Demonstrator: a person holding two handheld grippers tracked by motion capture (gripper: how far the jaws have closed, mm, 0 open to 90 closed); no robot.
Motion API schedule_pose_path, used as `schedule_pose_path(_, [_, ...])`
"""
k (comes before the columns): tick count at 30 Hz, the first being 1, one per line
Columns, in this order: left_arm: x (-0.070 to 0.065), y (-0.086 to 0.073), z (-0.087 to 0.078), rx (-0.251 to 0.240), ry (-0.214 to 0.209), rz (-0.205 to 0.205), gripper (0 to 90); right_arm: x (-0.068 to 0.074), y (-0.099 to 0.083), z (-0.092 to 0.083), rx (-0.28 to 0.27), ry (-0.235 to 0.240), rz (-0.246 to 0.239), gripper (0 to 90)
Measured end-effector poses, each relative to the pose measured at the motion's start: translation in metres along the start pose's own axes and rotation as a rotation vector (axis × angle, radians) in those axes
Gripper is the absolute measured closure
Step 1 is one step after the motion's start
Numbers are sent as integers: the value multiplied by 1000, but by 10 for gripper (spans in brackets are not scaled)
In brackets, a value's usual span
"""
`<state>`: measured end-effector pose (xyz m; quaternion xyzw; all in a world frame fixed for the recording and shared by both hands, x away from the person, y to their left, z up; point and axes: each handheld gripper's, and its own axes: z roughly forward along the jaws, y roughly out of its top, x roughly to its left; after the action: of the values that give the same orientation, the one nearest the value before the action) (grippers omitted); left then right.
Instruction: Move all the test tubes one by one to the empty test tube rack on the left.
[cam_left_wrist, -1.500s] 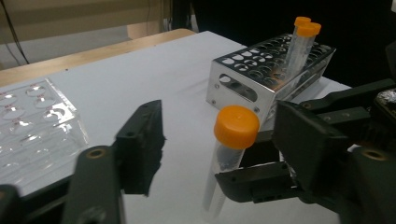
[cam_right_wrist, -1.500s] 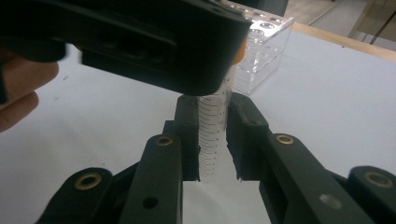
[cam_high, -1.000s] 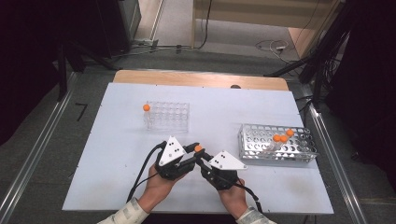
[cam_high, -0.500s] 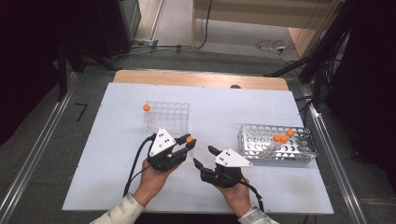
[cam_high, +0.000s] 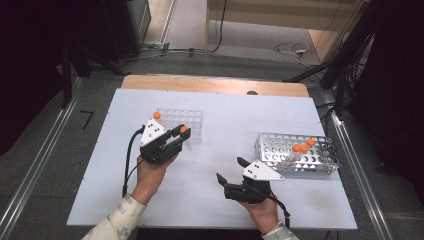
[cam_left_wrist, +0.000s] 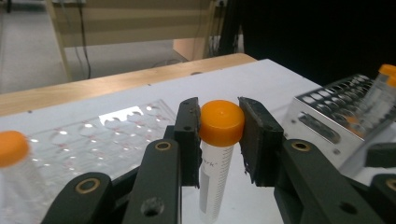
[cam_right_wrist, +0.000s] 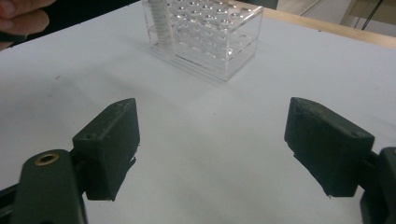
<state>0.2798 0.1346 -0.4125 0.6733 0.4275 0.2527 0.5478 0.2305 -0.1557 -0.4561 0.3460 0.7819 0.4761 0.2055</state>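
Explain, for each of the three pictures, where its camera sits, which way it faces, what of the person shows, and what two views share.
High view: above the table's near edge, looking forward and down; both forearms, left tool, right tool.
Left gripper view: on the left tool, facing along shut jaws holding an orange-capped tube.
Right gripper view: on the right tool, jaws apart, facing the clear rack; fingers.
Shared: the clear rack shows in all three.
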Motion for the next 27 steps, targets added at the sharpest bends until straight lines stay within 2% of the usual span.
schedule_pose_path(3, [8, 6, 0, -19, 27, -5, 700, -3, -2, -4, -1, -18, 3, 161])
schedule_pose_path(7, [19, 11, 2, -44, 81, 12, 702, -8, -5, -8, -2, -42, 16, 159])
schedule_pose_path(11, [30, 15, 5, -54, 118, -1, 701, -11, -8, -12, 1, -64, 25, 157])
schedule_pose_path(15, [38, 19, 5, -70, 162, 15, 702, -12, -9, -14, 2, -76, 35, 158])
schedule_pose_path(20, [48, 22, 6, -80, 210, 14, 702, -14, -10, -16, 5, -82, 40, 158])
schedule_pose_path(27, [56, 23, 11, -80, 229, 17, 702, -14, -12, -17, 10, -87, 48, 160])
